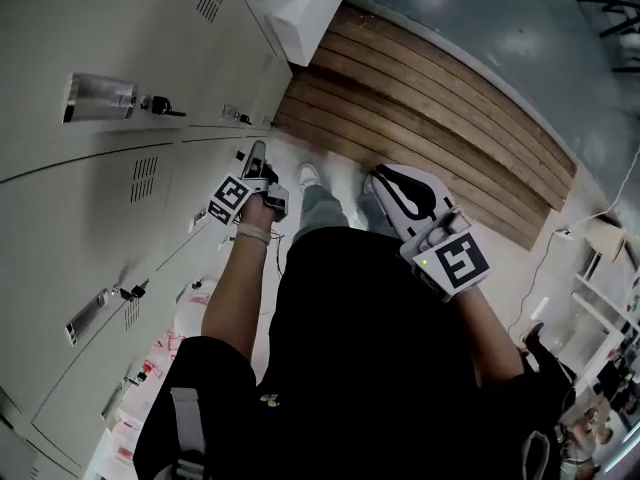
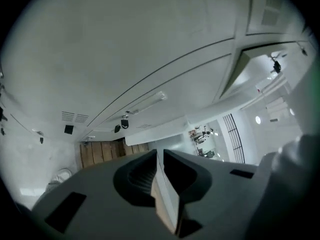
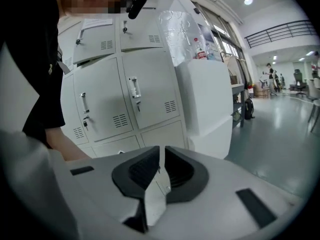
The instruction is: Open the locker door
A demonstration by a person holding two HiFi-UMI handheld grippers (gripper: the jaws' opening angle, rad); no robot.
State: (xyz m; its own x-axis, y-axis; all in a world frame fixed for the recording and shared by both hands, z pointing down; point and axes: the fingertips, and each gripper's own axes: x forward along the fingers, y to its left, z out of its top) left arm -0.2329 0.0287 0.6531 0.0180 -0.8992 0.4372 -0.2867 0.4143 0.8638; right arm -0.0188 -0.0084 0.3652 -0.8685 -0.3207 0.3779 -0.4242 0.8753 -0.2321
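You hold your left gripper (image 1: 257, 158) with jaws closed and empty just beside the grey locker door (image 1: 105, 228) on your left, while your right gripper (image 1: 395, 186), also closed on nothing, hangs well apart from the lockers (image 3: 145, 96).

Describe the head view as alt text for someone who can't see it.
Seen from above, a person in black stands beside pale lockers, holding two grippers. The left gripper is near a locker door; the right gripper is held away from them.
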